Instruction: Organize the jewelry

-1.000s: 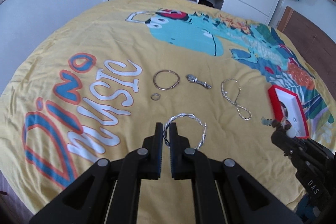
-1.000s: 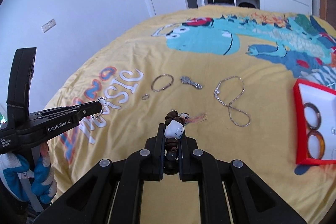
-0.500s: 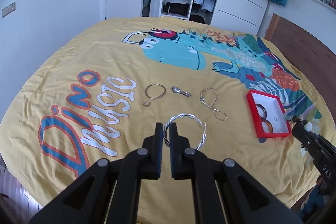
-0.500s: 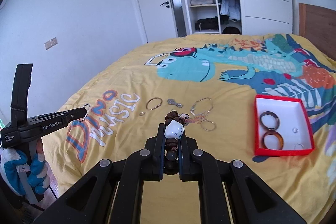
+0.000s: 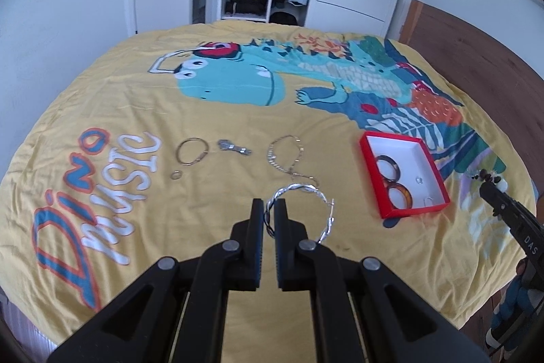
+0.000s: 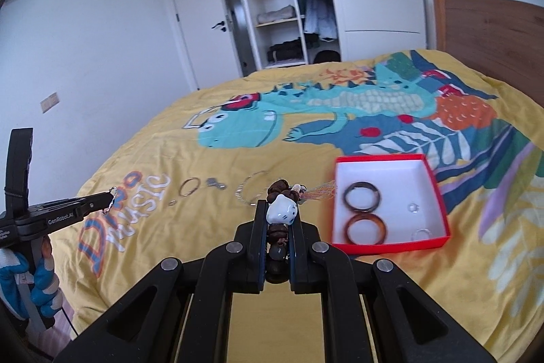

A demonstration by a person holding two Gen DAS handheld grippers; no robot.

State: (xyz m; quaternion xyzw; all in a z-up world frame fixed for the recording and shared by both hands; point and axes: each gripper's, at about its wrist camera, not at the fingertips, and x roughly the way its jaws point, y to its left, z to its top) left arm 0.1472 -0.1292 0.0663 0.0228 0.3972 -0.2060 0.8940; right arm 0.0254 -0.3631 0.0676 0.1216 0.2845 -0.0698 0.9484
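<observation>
Left wrist view: left gripper (image 5: 270,214) pinches a twisted silver bangle (image 5: 299,210), frame centre; red cardboard box (image 5: 370,172) sits right on the yellow bedspread (image 5: 238,111). Right wrist view: right gripper (image 6: 276,227) clamps a brown beaded bracelet (image 6: 280,189) with glossy white charm, centre, left of the box.

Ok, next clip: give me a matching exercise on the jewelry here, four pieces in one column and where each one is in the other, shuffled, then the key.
Pieces
1. twisted silver bangle
2. brown bead bracelet with white charm
3. two brown bangles
4. silver chain necklace

Places
A. lying loose on the yellow bedspread
B. pinched in the left gripper
C. inside the red box
D. pinched in the right gripper

Pairs: 1-B, 2-D, 3-C, 4-A
</observation>
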